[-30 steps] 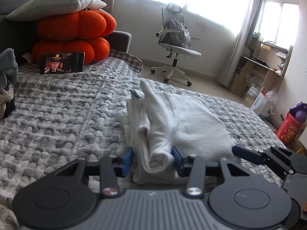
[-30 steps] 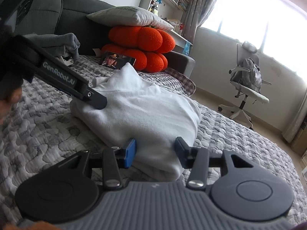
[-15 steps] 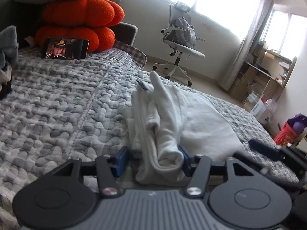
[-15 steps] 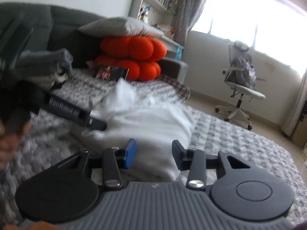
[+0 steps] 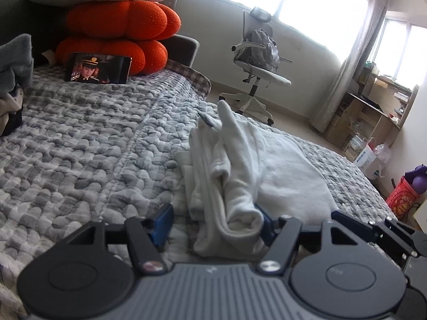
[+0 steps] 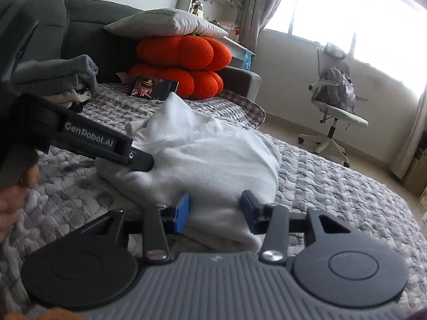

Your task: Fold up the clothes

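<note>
While my left gripper (image 5: 213, 220) has just been opening, letting go of the white top (image 5: 248, 170) between its jaws, my right gripper (image 6: 214, 210) sits half open around its near edge. Next I press it flat.

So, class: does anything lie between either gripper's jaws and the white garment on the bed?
Nothing visible does. The white garment already lies between the left gripper's jaws, which have just been opening, and between the right gripper's jaws.

Bright windows (image 5: 307, 0) light a white office chair (image 5: 256, 80) beside the grey-quilted bed (image 5: 80, 144).
</note>
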`<state>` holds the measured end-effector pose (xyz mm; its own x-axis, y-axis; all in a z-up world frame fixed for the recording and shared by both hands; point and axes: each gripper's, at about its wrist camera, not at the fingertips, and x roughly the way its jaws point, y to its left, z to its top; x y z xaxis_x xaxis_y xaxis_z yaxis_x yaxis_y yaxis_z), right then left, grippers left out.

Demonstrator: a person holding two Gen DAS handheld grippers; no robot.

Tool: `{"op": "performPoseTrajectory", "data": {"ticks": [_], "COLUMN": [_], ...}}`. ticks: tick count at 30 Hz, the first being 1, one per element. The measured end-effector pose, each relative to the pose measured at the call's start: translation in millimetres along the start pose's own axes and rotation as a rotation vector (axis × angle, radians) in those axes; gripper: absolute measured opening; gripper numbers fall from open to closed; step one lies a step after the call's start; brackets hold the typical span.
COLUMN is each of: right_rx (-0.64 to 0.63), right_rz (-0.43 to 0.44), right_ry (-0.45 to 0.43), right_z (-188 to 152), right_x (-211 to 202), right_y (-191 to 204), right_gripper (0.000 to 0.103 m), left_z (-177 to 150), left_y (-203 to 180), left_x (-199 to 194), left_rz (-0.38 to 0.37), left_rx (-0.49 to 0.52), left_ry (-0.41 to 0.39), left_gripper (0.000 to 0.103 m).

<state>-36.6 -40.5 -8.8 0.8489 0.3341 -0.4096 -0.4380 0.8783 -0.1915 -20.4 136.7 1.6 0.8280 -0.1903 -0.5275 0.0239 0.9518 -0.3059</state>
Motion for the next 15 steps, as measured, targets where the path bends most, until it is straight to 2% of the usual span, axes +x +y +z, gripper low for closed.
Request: {"op": "performPoseTrajectory", "data": {"ticks": [10,15], "right_rx": [-0.021,0.104], "right_rz": [0.019,0.104], "right_ry": [0.001,-0.004], "right_z": [-1.5,12.1], "right_x": [0.9,-2.3], "right_y": [-2.2,-22.3], "right_gripper": [0.049,0.054], "left_z": [-3.0,-3.4], "left_y": [-3.7,-1.4], "left_x": [-1.7,-1.1], "left_rz": [0.013,0.003], "left_rx": [0.021,0.02], "left_ry": [-0.026,-0.027], "left_gripper": [0.067,0.067]}}
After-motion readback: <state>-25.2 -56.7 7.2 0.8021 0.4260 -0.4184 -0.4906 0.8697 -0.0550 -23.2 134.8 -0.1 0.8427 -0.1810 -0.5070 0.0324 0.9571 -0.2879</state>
